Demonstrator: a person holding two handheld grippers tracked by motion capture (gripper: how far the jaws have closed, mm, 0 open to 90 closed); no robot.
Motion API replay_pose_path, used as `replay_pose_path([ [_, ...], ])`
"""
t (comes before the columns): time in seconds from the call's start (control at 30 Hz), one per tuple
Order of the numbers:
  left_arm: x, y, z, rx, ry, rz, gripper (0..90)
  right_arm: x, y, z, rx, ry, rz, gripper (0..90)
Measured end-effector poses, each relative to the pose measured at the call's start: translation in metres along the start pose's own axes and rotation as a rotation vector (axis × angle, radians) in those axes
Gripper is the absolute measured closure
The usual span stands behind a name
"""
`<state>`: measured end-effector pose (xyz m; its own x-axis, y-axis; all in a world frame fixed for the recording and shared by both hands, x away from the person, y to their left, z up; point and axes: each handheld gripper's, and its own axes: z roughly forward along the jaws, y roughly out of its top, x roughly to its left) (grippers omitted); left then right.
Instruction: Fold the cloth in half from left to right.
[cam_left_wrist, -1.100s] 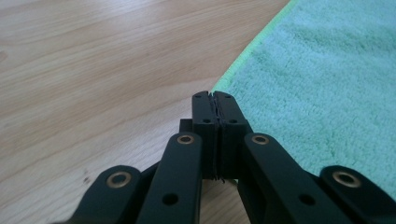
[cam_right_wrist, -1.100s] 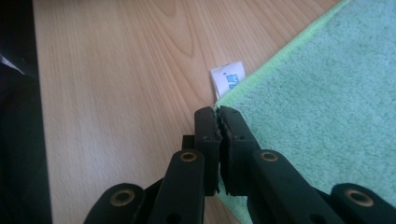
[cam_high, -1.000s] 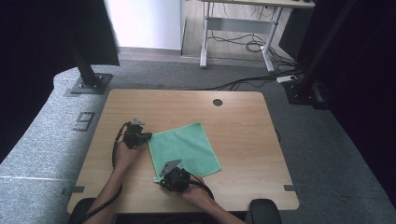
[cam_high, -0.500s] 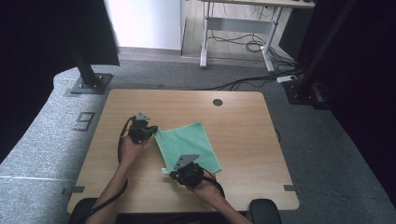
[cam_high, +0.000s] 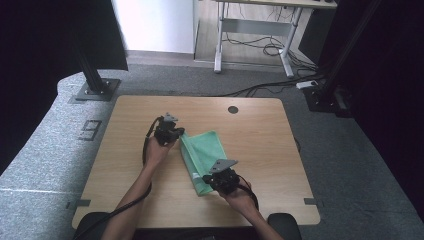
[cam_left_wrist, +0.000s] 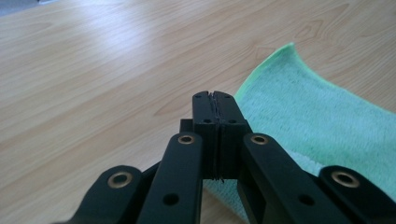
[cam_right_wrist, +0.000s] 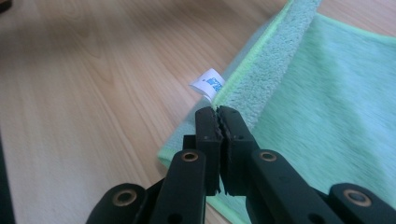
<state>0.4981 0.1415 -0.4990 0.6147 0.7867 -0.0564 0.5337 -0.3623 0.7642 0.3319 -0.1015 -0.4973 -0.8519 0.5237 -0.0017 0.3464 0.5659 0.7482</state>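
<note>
Both tools are seen fully closed. Cloth is pinched at the far edge of the green towel by the left tool, and at the near edge, beside a white tag, by the right tool. The towel is folded over on the wooden surface.

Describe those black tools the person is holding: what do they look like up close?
Each is a chunky black gadget. The left gripper and right gripper both end in two flat black jaws with ridged inner faces, on black link bars pinned with brass-coloured rings. A grey three-cornered plate tops each, and a black cable trails back. The forearms are bare, with no sleeves in view.
</note>
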Motion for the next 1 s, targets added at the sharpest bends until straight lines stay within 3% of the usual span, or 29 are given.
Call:
replay_pose_path([
  [0.67, -0.034, 0.038, 0.04, 0.011, -0.041, 0.071, 88.3, -0.033, -0.027, -0.031, 0.0, -0.097, 0.055, 86.5],
  [1.0, -0.044, 0.037, 0.065, 0.046, -0.049, 0.082, 88.2, -0.05, -0.046, -0.03, 0.054, -0.123, 0.101, 86.5],
])
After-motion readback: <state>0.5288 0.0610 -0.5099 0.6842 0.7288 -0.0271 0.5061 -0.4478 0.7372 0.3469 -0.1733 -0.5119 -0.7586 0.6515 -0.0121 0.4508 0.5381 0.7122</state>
